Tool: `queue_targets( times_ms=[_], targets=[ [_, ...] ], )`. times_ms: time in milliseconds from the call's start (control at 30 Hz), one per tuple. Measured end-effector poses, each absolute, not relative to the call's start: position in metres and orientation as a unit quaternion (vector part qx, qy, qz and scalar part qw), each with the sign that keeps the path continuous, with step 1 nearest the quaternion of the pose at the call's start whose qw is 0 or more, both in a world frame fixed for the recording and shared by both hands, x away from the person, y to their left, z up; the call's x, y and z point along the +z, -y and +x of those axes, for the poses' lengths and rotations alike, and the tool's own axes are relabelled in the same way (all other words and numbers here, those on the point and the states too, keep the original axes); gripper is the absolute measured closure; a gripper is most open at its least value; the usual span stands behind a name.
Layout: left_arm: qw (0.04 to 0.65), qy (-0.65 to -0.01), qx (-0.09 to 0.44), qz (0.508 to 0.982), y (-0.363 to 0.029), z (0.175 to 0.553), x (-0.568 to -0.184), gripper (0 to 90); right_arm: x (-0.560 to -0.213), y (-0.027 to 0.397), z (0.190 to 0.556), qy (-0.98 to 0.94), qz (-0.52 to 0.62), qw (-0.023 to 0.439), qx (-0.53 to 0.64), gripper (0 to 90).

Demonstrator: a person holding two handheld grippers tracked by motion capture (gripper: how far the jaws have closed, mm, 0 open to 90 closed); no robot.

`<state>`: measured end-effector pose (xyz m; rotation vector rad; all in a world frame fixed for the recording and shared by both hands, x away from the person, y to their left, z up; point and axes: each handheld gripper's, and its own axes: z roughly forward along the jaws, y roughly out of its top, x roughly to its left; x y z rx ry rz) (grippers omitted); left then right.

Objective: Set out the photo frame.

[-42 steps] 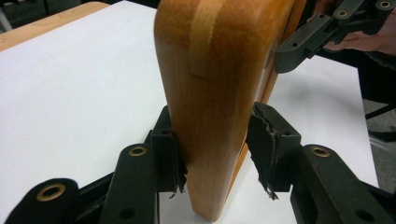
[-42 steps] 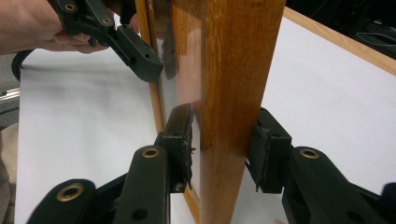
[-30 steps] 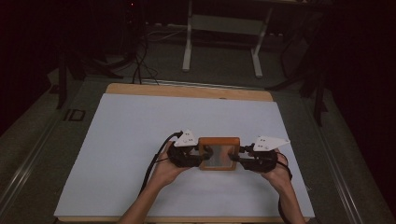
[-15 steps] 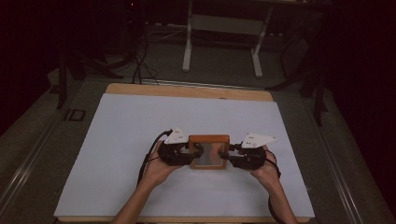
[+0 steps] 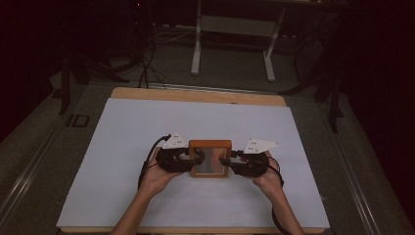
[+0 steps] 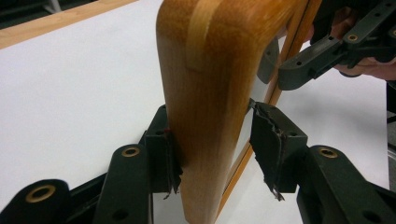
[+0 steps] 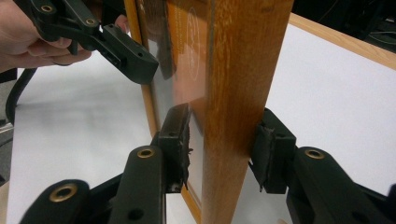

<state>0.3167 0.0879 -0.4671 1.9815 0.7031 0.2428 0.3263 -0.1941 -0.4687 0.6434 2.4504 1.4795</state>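
Observation:
A wooden picture frame [image 5: 210, 145] with a glass pane stands on edge on the white table cover, its face toward the person. My left gripper [image 5: 192, 159] straddles its left side and my right gripper [image 5: 227, 160] its right side. In the left gripper view the wood [image 6: 205, 93] touches one pad [image 6: 163, 158]; the other pad [image 6: 273, 149] stands slightly off it. These jaws have just been opening with the frame between them. In the right gripper view one pad [image 7: 271, 156] lies against the wood [image 7: 238, 70], while the other pad [image 7: 177, 140] sits a little off the glass side.
The white cover [image 5: 122, 147] spreads wide on all sides of the frame. A strip of wooden tabletop [image 5: 195, 94] shows at the far edge. Beyond it, on the dark floor, are a white stand's legs [image 5: 232, 46] and cables [image 5: 147, 63].
Both hands and the frame between them have shifted left across the cover. The frame keeps its upright pose.

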Motion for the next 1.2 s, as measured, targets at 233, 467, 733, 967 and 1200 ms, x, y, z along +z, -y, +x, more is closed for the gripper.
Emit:
queue_targets(
  times_ms=[233,467,733,967,1200],
  targets=[
    [0.488,-0.288,0.106,0.817,-0.093,0.318,-0.466,52.9,-0.473,0.188,0.326,-0.827,0.226,0.106,0.504,60.2],
    [0.489,-0.295,0.103,0.814,-0.096,0.319,-0.471,52.6,-0.479,0.183,0.328,-0.826,0.232,0.101,0.504,60.1],
    [0.494,-0.299,0.110,0.809,-0.095,0.322,-0.473,51.8,-0.482,0.185,0.330,-0.823,0.235,0.099,0.508,60.0],
    [0.491,-0.307,0.127,0.806,-0.091,0.324,-0.476,49.1,-0.483,0.183,0.334,-0.824,0.239,0.108,0.502,59.0],
    [0.499,-0.319,0.119,0.797,-0.092,0.333,-0.481,47.7,-0.485,0.182,0.341,-0.823,0.251,0.105,0.499,58.0]
  ],
)
